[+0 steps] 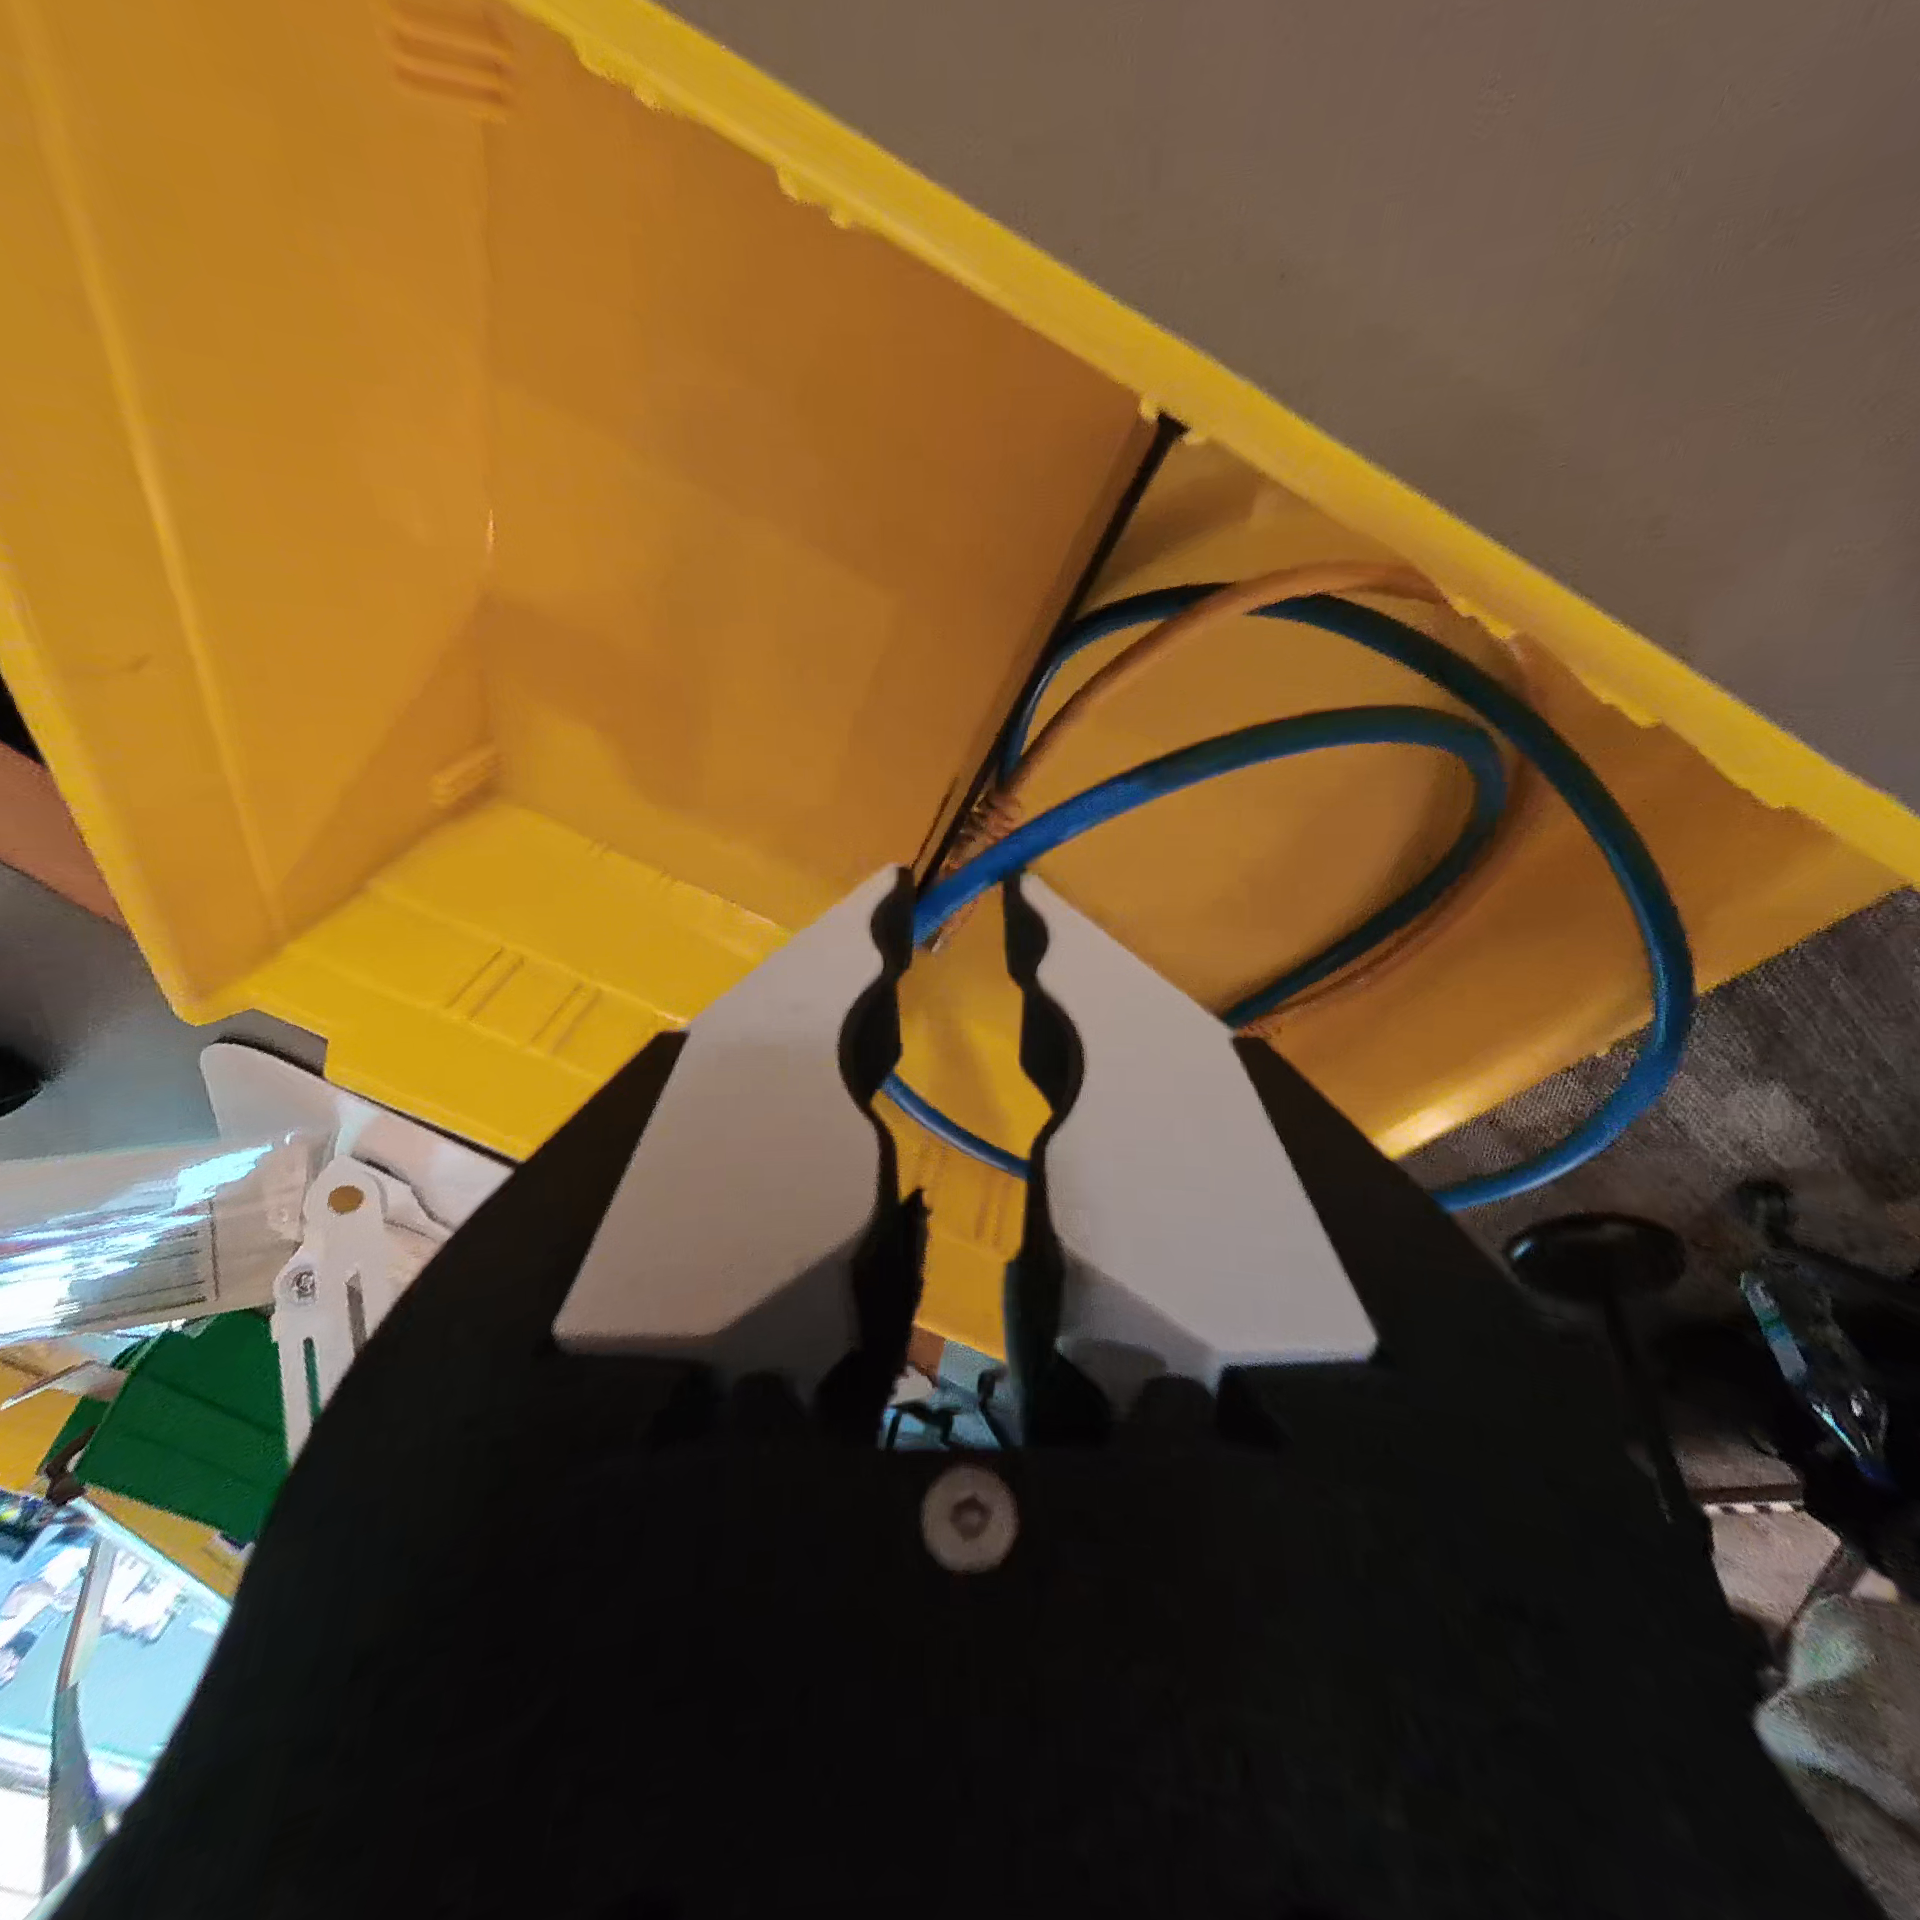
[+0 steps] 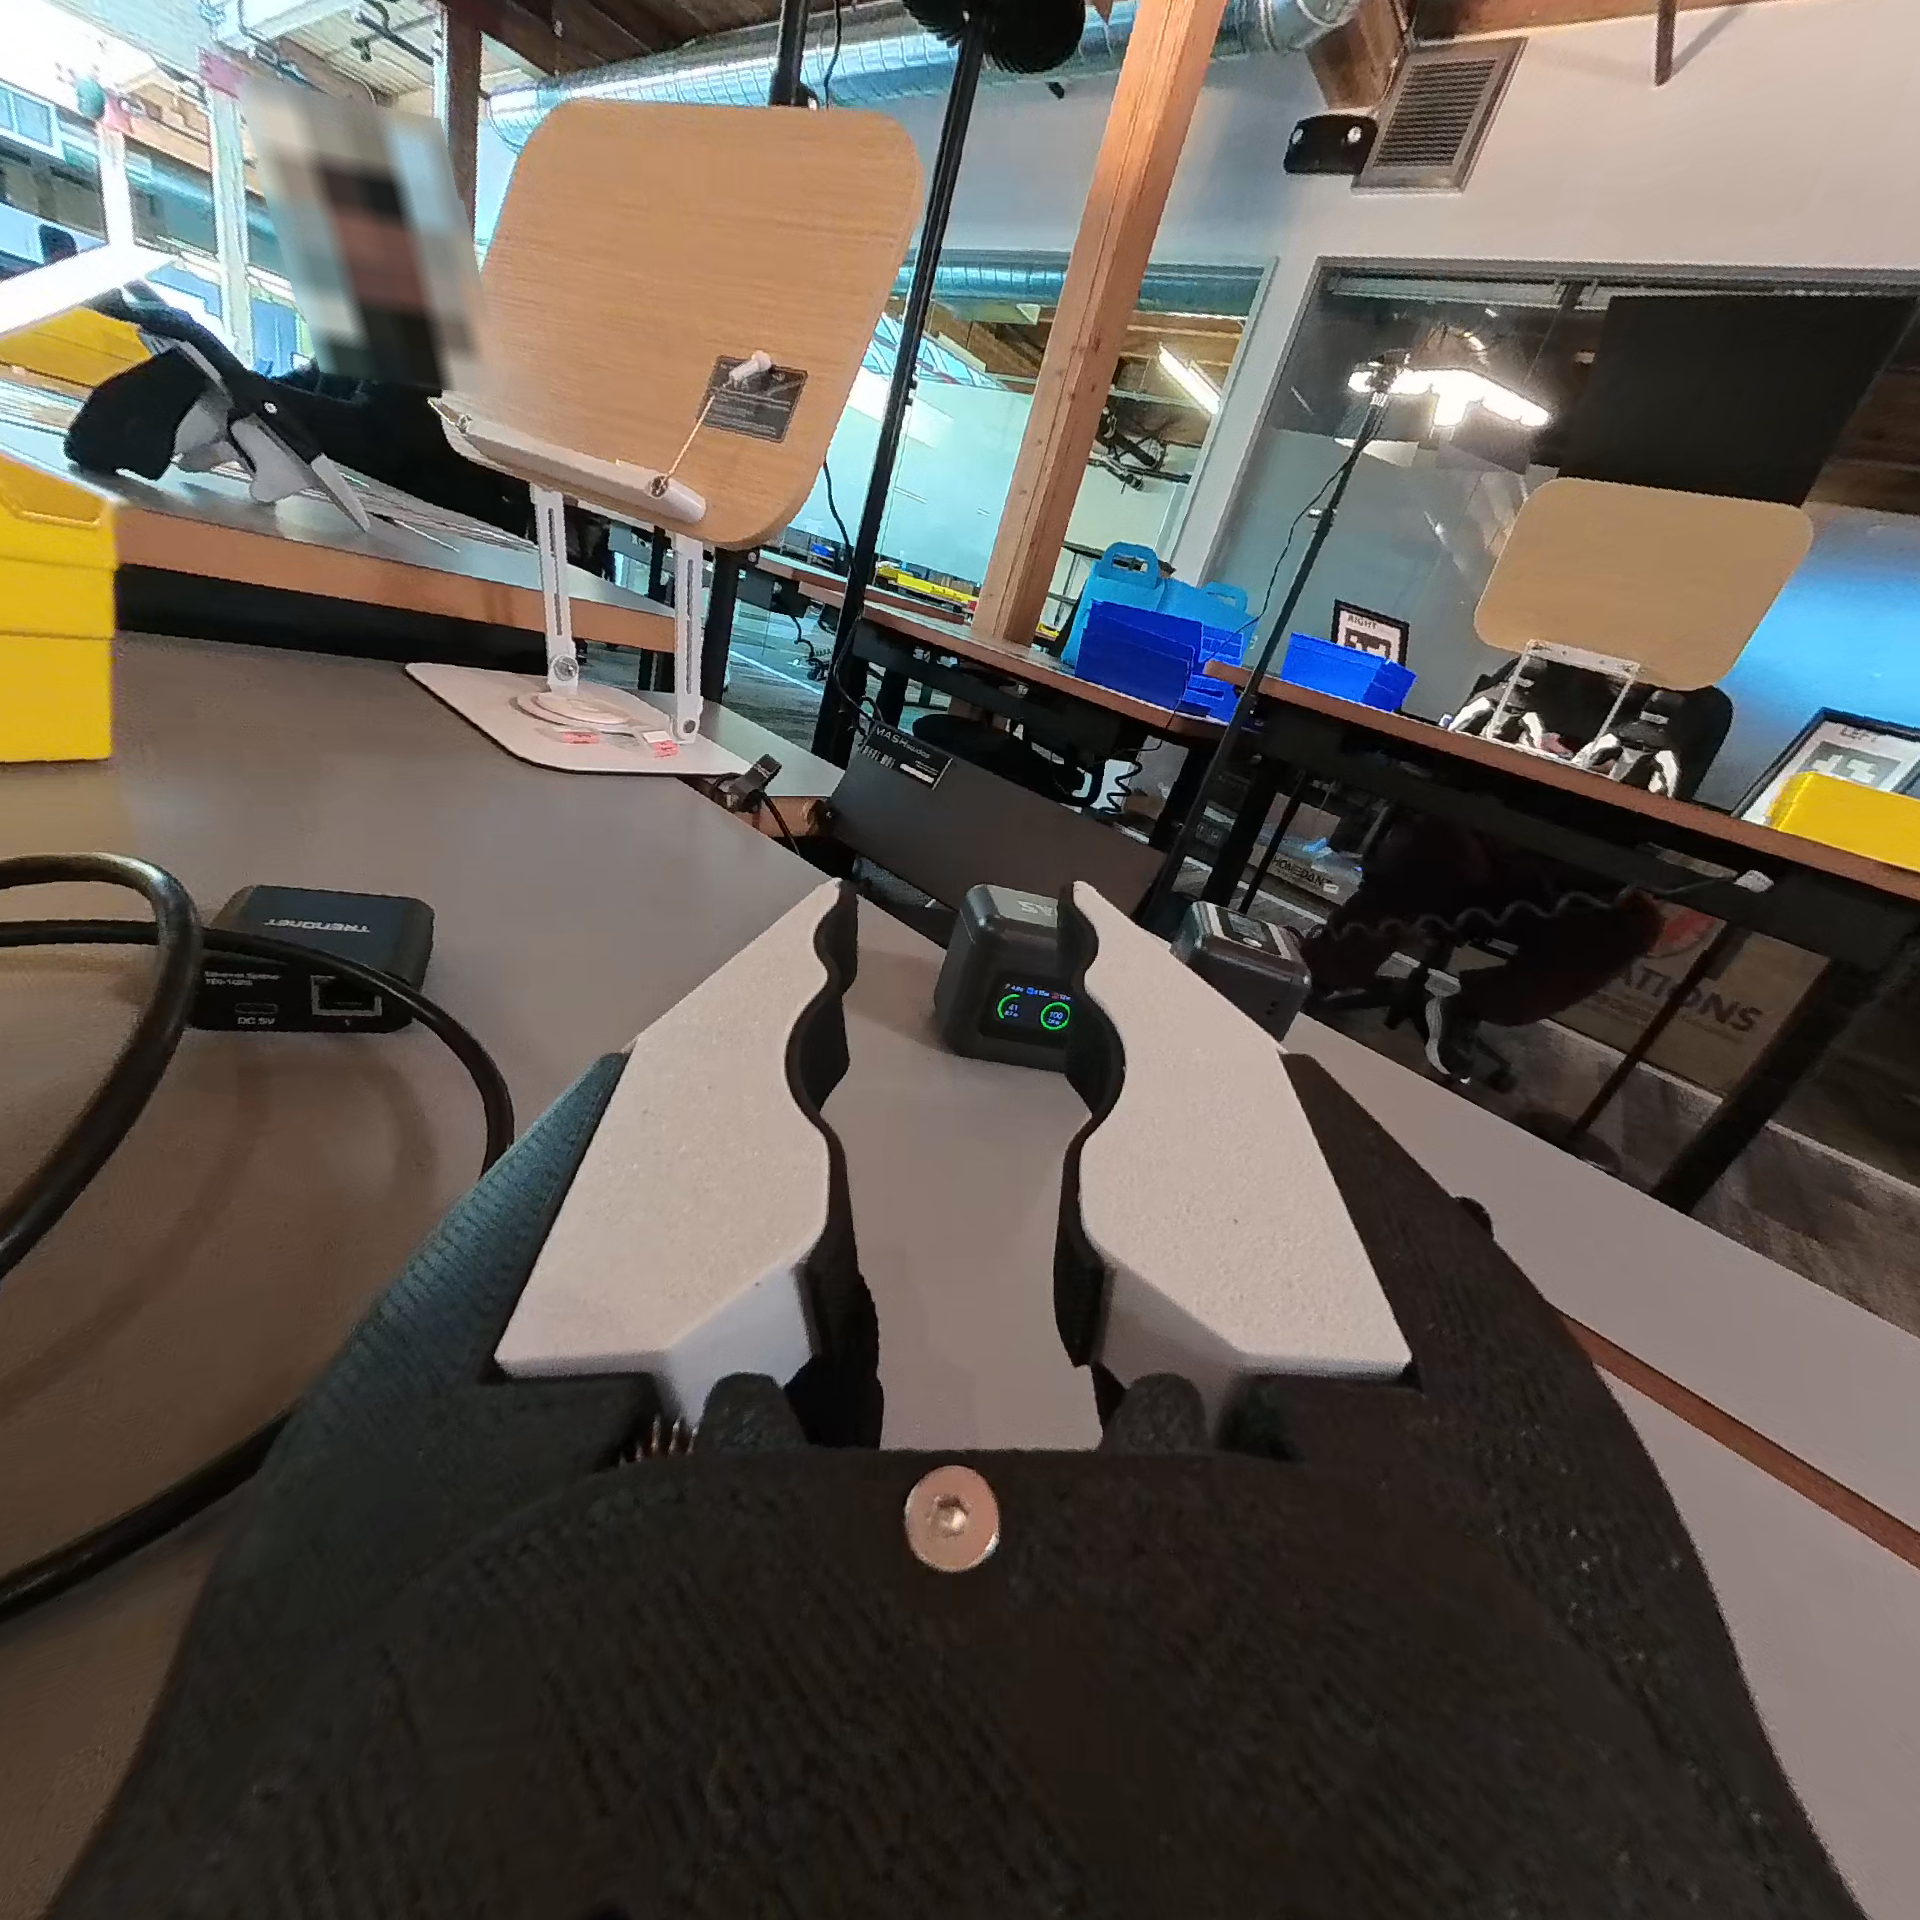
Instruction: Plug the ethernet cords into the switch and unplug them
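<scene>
In the left wrist view my left gripper [image 1: 958,883] hangs over a yellow bin [image 1: 623,520]. Its jaws stand a narrow gap apart, not clamped on anything. A blue ethernet cord [image 1: 1475,790] and a yellow cord [image 1: 1143,644] lie coiled in the bin's right compartment. The blue cord's plug [image 1: 940,920] sits just beside the left fingertip, and a loop of the cord passes under the gap. In the right wrist view my right gripper [image 2: 961,904] is open and empty, low over the grey table [image 2: 540,852]. The black switch [image 2: 312,956] lies to its left, one port facing me.
A thick black cable [image 2: 156,997] loops by the switch. Two small black cubes, one with a lit screen [image 2: 1013,987] and one plain [image 2: 1242,961], sit ahead near the table's far edge. A wooden-topped stand [image 2: 707,312] rises behind, and the yellow bin's corner [image 2: 52,623] shows at left. The left gripper's tips are roughly 45 cm from the right gripper's. My right gripper's tips are some 20 cm from the black switch [image 2: 312,956].
</scene>
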